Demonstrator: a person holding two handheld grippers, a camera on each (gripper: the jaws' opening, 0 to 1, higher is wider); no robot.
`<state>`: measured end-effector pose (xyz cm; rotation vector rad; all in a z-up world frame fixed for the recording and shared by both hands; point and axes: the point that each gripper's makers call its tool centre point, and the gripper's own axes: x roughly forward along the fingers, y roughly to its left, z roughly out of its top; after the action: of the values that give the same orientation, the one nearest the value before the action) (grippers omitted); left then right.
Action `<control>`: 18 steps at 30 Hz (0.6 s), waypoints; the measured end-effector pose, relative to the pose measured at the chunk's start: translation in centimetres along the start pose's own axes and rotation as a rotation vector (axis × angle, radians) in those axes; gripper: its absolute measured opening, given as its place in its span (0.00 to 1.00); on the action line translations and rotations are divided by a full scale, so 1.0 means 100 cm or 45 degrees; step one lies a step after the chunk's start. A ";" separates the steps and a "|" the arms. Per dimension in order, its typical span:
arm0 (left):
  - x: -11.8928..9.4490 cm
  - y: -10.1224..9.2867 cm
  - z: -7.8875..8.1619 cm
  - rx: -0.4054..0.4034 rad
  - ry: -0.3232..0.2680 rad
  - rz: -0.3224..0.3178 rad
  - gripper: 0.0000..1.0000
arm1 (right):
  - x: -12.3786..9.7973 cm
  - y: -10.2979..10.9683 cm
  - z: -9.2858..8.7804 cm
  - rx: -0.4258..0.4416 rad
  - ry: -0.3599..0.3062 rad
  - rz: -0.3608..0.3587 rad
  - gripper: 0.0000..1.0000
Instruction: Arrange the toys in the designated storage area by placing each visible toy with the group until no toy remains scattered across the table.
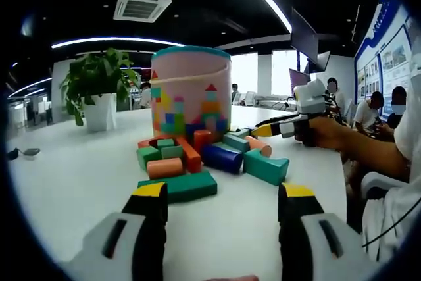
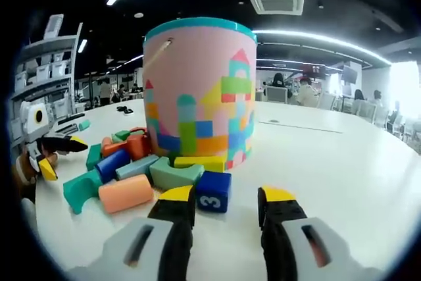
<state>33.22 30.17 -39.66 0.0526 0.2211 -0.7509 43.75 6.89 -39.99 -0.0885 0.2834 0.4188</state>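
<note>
A tall pink tub (image 1: pixel 191 87) with a teal rim and printed block shapes stands on the white table (image 1: pixel 72 182). Foam blocks lie clustered at its base: a green flat block (image 1: pixel 179 186), an orange cylinder (image 1: pixel 164 168), a blue cylinder (image 1: pixel 222 158) and a teal arch (image 1: pixel 266 166). My left gripper (image 1: pixel 223 192) is open and holds nothing, just short of the green block. My right gripper (image 1: pixel 273 128) reaches in from the right, held by a hand. In the right gripper view, my right gripper (image 2: pixel 227 195) is open beside a blue cube (image 2: pixel 214 192) marked 3. The tub (image 2: pixel 197 93) stands just behind, and my left gripper (image 2: pixel 56 153) shows at the left edge.
A potted plant (image 1: pixel 99 93) stands behind the tub on the left. Several people (image 1: pixel 371 110) sit along the table's right side. Bare table (image 2: pixel 342 169) stretches right of the tub. An orange cylinder (image 2: pixel 125 193) and a teal arch (image 2: pixel 82 189) lie left of my right gripper.
</note>
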 end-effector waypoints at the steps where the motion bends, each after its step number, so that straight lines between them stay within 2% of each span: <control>1: 0.000 0.000 0.000 0.001 0.000 0.002 0.70 | 0.000 -0.001 0.000 -0.004 0.001 0.001 0.38; 7: 0.000 0.001 0.000 0.007 -0.001 0.007 0.69 | 0.004 -0.001 0.002 -0.039 0.001 0.016 0.36; 18: 0.000 0.001 0.000 0.008 0.002 0.012 0.69 | 0.010 0.004 0.002 -0.088 -0.003 0.060 0.27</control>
<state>33.23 30.26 -39.68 0.0603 0.2195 -0.7427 44.53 7.71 -40.08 -0.1492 0.2690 0.4758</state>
